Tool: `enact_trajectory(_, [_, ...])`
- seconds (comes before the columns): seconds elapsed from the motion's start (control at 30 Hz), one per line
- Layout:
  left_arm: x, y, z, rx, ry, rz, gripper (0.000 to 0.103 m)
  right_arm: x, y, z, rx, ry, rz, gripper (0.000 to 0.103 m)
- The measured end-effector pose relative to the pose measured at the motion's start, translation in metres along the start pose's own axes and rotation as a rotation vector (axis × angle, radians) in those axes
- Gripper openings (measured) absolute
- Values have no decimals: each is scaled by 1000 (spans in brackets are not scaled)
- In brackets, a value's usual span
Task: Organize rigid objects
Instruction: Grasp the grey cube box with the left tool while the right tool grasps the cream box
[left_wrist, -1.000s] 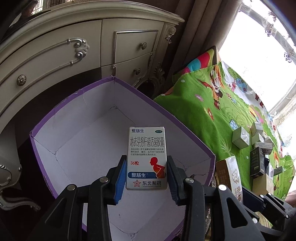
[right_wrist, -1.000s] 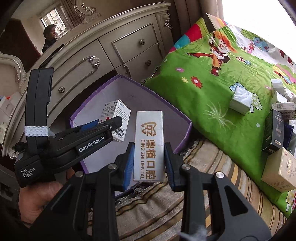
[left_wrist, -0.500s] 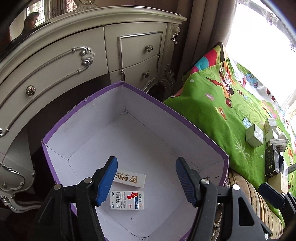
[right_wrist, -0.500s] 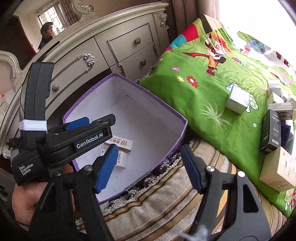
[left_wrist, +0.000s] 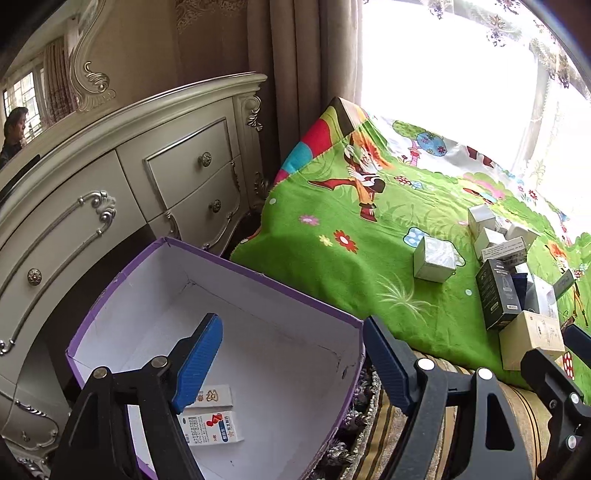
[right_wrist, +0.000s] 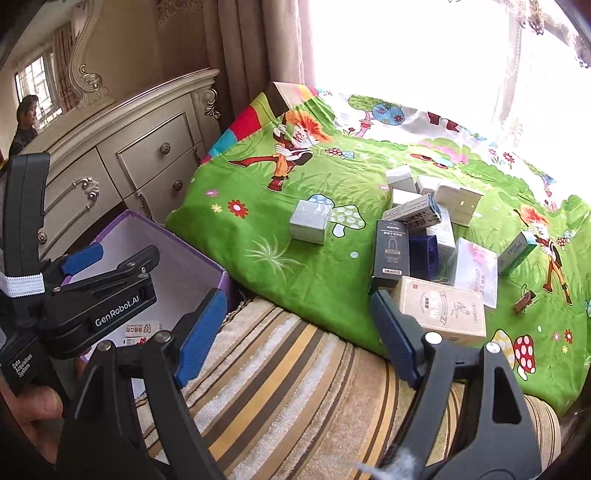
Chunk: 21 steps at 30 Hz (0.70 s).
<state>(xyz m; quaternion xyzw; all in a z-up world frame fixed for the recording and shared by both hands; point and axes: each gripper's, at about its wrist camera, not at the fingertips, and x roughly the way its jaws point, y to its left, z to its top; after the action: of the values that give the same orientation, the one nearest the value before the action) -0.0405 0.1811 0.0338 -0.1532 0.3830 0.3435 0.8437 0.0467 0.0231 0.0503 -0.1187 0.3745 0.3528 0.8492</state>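
Observation:
A purple-rimmed white box (left_wrist: 258, 280) stands beside the bed and also shows in the right wrist view (right_wrist: 192, 251). Two small cartons lie flat in it: a white medicine carton (left_wrist: 212, 428) and a white dental carton (left_wrist: 216, 397). My left gripper (left_wrist: 291, 362) is open and empty above the box's right rim. My right gripper (right_wrist: 299, 332) is open and empty above the striped towel. Several cartons are piled on the green blanket, among them a beige carton (right_wrist: 441, 310), a black carton (right_wrist: 391, 251) and a silver cube (right_wrist: 308, 221).
A cream dresser (left_wrist: 110, 192) with drawers stands behind the box. A striped towel (right_wrist: 295, 387) covers the bed edge. The green cartoon blanket (right_wrist: 295, 177) spreads to a bright window. The left gripper's body (right_wrist: 92, 295) shows in the right wrist view.
Both grippers let go of their cartons, which now lie in the box. Both open grippers have since swung right, toward the blanket and the carton pile.

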Motion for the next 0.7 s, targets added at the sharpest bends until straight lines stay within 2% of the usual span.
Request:
enact_trajectory(0.07, [2, -10, -2, 5, 19, -62, 79, -2, -11, -1, 20, 4, -42, 83])
enact_trajectory(0.2, [4, -30, -3, 31, 52, -119, 79, -2, -34, -9, 57, 29, -101, 83])
enact_trajectory(0.4, [11, -47, -3, 8, 105, -270, 79, 6, -75, -18, 199, 80, -111, 83])
enact_trajectory(0.57, [14, -61, -1, 25, 112, -307, 79, 19, -93, -21, 218, 144, -146, 85])
enact_trajectory(0.7, [21, -69, 2, 25, 128, -340, 79, 28, -99, -21, 225, 167, -142, 87])
